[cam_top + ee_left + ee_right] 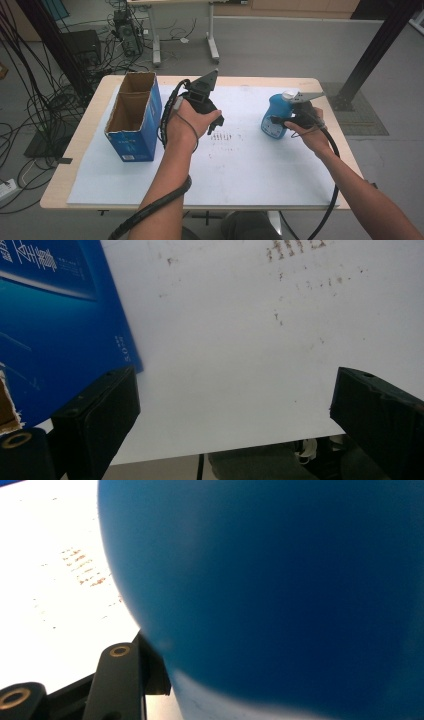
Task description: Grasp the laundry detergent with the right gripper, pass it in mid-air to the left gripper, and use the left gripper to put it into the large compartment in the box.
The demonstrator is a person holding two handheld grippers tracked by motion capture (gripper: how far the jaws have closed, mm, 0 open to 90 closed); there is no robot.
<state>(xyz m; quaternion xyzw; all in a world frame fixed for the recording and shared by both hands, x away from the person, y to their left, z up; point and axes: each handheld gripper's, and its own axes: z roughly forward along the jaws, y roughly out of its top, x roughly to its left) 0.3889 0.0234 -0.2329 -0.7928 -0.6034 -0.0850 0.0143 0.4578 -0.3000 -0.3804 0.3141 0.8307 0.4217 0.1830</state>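
Note:
A blue plastic bottle point(276, 107) stands at the right of the white sheet point(240, 165). My right gripper point(276, 121) is closed around its lower body. In the right gripper view the bottle point(275, 590) fills the frame close up, one black finger point(120, 680) presses its side, and the other finger is hidden behind it. My left gripper point(216, 125) hovers over the sheet's middle, just right of an open-topped blue cardboard box point(132, 117). In the left gripper view its jaws point(235, 405) stand wide apart with nothing between them, and the box's side point(50, 330) is at the left.
The wooden table point(85, 150) carries the white sheet, which has small brown marks point(225, 137) near its middle. Cables, a black stand and desk legs crowd the floor behind and to the left. A black post rises at the far right.

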